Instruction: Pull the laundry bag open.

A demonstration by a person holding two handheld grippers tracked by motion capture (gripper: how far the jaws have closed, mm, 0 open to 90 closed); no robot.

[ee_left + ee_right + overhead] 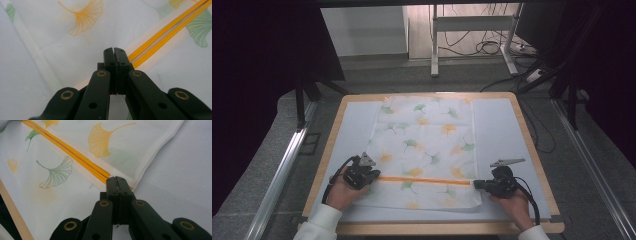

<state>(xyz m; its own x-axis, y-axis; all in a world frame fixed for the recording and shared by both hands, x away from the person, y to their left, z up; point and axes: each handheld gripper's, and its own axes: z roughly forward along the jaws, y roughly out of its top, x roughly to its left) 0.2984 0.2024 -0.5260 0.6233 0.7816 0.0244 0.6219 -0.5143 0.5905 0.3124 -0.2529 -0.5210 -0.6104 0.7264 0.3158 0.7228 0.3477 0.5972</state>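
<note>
Here, counter [507,130]: a wooden-edged top with a pale mat, seen from above; a person's two hands came in from the bottom edge.
Cloth [427,145]: a white cloth printed with orange and green ginkgo leaves lay flat in the middle of the counter, reaching from near the far edge down to near the close edge.
Stripe [424,180]: a thin orange double line ran across the cloth from side to side, in its lower part, between the two grippers.
Left gripper [371,179]: it was at the left end of the stripe, at the left border of the cloth, held by the left hand [343,192].
Left fingers [110,58]: pressed together with no gap; the stripe ran in under them from the upper right. I could not tell if cloth was caught between them.
Right gripper [477,184]: it was at the right end of the stripe, at the right border of the cloth, held by the right hand [514,205].
Right fingers [121,185]: also pressed together, the tips on the hem where the stripe ended. I could not tell if they pinched the cloth.
Floor [377,80]: grey, with a white frame [472,30] and black cables [482,47] beyond the counter.
</note>
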